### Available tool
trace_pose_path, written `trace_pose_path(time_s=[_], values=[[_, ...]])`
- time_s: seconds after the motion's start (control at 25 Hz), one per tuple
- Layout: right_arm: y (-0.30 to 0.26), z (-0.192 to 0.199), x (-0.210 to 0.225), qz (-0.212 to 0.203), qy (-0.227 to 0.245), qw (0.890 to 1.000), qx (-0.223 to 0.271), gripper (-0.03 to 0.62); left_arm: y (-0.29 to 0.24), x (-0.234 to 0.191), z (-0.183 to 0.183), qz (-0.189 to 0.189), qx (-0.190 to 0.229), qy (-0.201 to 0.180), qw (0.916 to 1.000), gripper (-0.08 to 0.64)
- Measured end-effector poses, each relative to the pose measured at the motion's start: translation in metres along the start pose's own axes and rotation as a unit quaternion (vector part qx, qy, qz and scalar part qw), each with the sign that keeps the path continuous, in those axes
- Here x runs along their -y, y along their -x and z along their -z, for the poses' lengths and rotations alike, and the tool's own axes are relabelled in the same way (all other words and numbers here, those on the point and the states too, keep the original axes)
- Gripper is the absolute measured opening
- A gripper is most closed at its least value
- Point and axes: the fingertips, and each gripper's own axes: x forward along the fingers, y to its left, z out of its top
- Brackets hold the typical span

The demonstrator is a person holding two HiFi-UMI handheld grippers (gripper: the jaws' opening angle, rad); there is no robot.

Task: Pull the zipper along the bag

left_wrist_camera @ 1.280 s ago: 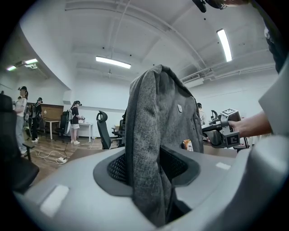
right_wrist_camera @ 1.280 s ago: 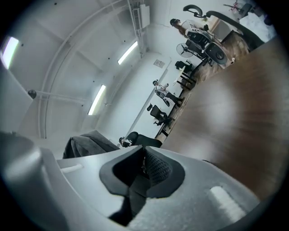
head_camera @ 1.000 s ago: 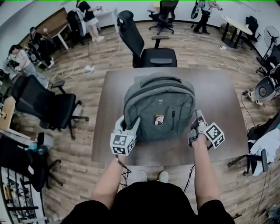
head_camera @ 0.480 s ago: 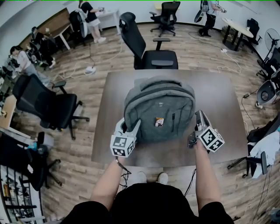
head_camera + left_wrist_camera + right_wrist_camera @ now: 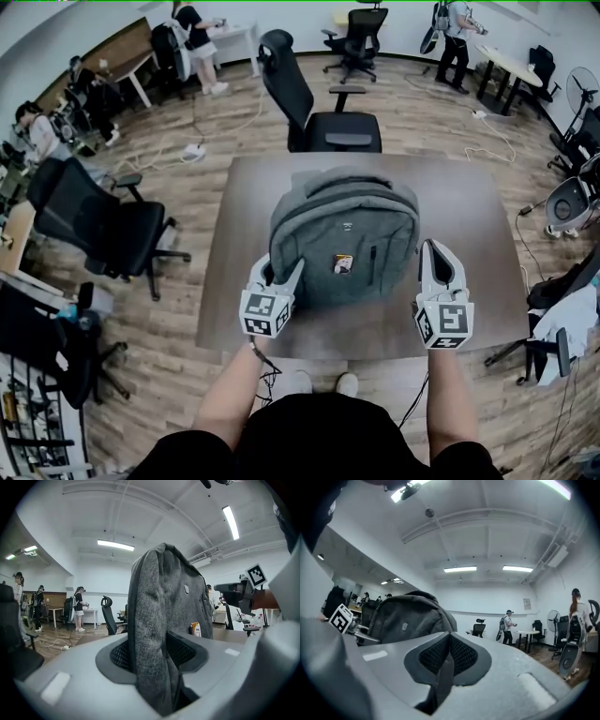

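**Bag pinned at one corner, pull pinched on the other side**

The grey backpack (image 5: 342,234) lies on the brown table (image 5: 469,216) with its top pointing away from the person. The left gripper (image 5: 278,270) is clamped on a fold of the bag's cloth at the near left corner. The right gripper (image 5: 437,255), just beside the bag's right flank, has its jaws closed on a thin dark strip (image 5: 444,677). I take this for the zipper's pull, though the track itself cannot be made out.

The strip is slight, so a tug angled off the track could slide it out of the pads. The left hold is only on loose cloth, so the bag may swing or bunch and jam the slider.

An office chair (image 5: 328,117) stands at the table's far edge and another (image 5: 103,230) stands off to the left. People are well apart, and nothing on the table blocks the right gripper's way
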Motion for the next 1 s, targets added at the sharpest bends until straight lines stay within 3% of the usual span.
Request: trace_pose_path(time_s=[0.2,0.4,1.0], values=[[0.009,0.007,-0.039,-0.035,0.025,0.999,-0.022,0.003,0.003,-0.001,-0.001,-0.006,0.0,0.002,1.0,0.25],[0.011,0.018,-0.059,-0.052,0.027,0.998,-0.036,0.003,0.017,0.006,-0.003,0.003,0.004,0.01,0.9999,0.352],[0.018,0.018,-0.073,-0.055,0.027,0.998,-0.034,0.003,0.045,0.006,-0.022,-0.008,0.035,0.008,0.9993,0.365]])
